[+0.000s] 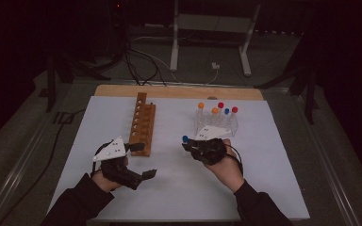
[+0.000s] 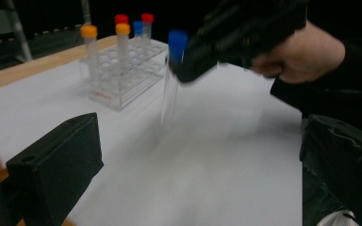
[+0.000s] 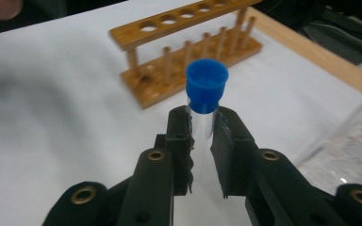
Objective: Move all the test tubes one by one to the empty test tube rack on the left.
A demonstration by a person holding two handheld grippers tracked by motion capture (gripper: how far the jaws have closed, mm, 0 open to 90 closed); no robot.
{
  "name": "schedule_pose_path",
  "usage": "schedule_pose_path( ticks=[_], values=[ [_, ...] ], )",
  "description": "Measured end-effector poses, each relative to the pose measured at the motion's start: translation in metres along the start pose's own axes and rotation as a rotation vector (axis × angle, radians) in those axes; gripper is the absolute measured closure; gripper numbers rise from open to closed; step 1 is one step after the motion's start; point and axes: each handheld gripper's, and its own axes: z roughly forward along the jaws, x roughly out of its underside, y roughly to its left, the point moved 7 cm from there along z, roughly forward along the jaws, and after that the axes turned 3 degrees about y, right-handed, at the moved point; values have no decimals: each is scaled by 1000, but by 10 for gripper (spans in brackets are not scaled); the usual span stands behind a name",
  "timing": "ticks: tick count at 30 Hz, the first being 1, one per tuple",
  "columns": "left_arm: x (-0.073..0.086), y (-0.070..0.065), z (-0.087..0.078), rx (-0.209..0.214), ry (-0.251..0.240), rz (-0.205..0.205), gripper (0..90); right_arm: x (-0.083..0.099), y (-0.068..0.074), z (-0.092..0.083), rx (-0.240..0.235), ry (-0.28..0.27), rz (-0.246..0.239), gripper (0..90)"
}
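- Jaws of our right gripper (image 3: 201, 129) clamp the blue-capped tube (image 3: 205, 89), centre frame, above the sheet.
- Our left gripper (image 1: 139, 160) stands open, lower left, by the wooden rack (image 1: 142, 125).

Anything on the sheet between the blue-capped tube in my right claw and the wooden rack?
Nothing visible. The blue-capped tube is clamped in the right claw, and bare white sheet lies between it and the wooden rack. The left claw sits nearer the person.

A white-topped table (image 1: 179, 188) carries a wooden rack (image 1: 143, 124) and a clear rack (image 1: 217, 123).
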Motion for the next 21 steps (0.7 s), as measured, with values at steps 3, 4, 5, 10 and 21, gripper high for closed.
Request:
schedule_pose_path(
  ticks=[3, 4, 5, 10, 21],
  values=[
    [-7, -4, 5, 15, -5, 14, 17, 4, 10, 1, -23, 6, -9, 768],
    [-10, -5, 7, 19, -7, 20, 17, 5, 14, 2, -34, 9, -14, 768],
    [-13, -7, 9, 27, -7, 27, 20, 6, 18, 3, -42, 10, -18, 767],
    [-23, -12, 18, 45, -20, 53, 72, 8, 29, 3, -74, 8, -25, 768],
    [-35, -13, 38, 39, -16, 87, 248, 5, 41, -3, -103, -4, -39, 767]
  ],
)
